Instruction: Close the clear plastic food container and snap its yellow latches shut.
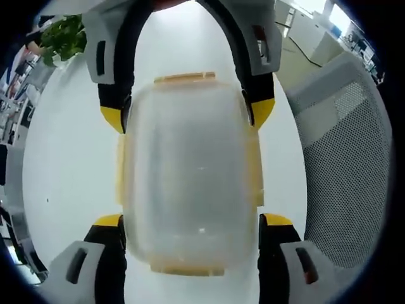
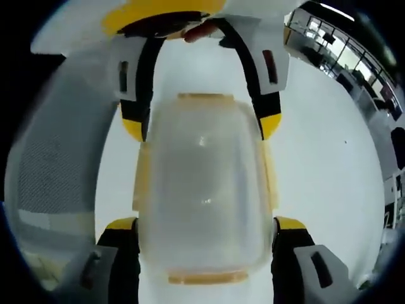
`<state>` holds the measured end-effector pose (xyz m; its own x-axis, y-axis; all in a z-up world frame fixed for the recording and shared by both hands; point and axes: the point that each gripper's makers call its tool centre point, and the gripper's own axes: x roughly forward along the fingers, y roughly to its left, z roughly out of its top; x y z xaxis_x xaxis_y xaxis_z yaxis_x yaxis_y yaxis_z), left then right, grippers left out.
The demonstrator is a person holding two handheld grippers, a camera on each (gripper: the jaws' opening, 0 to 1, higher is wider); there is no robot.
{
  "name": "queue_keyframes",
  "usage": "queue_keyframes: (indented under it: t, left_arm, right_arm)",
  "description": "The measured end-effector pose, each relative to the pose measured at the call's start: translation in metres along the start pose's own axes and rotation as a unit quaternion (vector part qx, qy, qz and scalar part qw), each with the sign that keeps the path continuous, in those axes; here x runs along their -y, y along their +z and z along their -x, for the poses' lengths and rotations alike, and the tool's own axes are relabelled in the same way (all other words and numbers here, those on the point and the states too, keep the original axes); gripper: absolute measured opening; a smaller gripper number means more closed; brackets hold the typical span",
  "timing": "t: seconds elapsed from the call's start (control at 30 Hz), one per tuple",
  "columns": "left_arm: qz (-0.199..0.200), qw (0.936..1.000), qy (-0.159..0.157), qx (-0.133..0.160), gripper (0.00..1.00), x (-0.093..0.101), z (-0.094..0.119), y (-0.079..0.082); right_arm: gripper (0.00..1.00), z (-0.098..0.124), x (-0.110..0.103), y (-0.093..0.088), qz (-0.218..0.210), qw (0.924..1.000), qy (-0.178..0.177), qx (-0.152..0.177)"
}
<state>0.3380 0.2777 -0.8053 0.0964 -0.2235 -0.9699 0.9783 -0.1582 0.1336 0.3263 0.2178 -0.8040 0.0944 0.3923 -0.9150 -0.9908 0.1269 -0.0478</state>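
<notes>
The clear plastic container (image 1: 190, 177) sat on the white surface (image 1: 69, 164) right between my two claws, lid already resting on top as far as I could tell. Its yellow latches (image 1: 185, 78) showed on all four sides; the end ones looked like they stuck out flat rather than folded down, but honestly the fisheye blur made it hard to call any of them snapped. So my read: lid on, latching still to do, or at least unconfirmed.

In the left gripper view, the left claw (image 1: 190, 221) had its yellow-tipped jaws spread wide, one on each long side of the box near the side latches, touching or just beside the walls, I couldn't tell which. The right claw (image 1: 190, 114) came in from the far end doing the same thing, jaws parted and straddling the box.

The right gripper view matched: the container (image 2: 202, 190), an end latch (image 2: 205, 277) at the near edge, the right claw (image 2: 205, 225) spread around it.

A grey mesh chair (image 1: 342, 171) stood beside the surface, and a green plant (image 1: 63, 38) sat well off.
</notes>
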Motion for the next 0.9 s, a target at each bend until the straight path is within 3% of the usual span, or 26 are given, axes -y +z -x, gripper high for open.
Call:
queue_keyframes:
  t: [0.1, 0.37, 0.9]
  left_arm:
    - [0.007, 1.0000, 0.001, -0.004, 0.84, 0.0007, -0.0002, 0.0006]
    - [0.013, 0.9999, 0.002, -0.003, 0.84, 0.0006, -0.0012, 0.0007]
    - [0.016, 0.9998, 0.007, -0.010, 0.83, -0.0005, -0.0039, -0.0010]
  right_arm:
    - [0.86, 0.0020, 0.0005, 0.0010, -0.002, 0.9998, 0.001, 0.020]
    - [0.87, -0.0021, 0.0002, 0.0011, 0.000, 1.0000, 0.004, 0.000]
    - [0.88, -0.0024, 0.0000, 0.0015, -0.004, 0.9999, 0.010, 0.013]
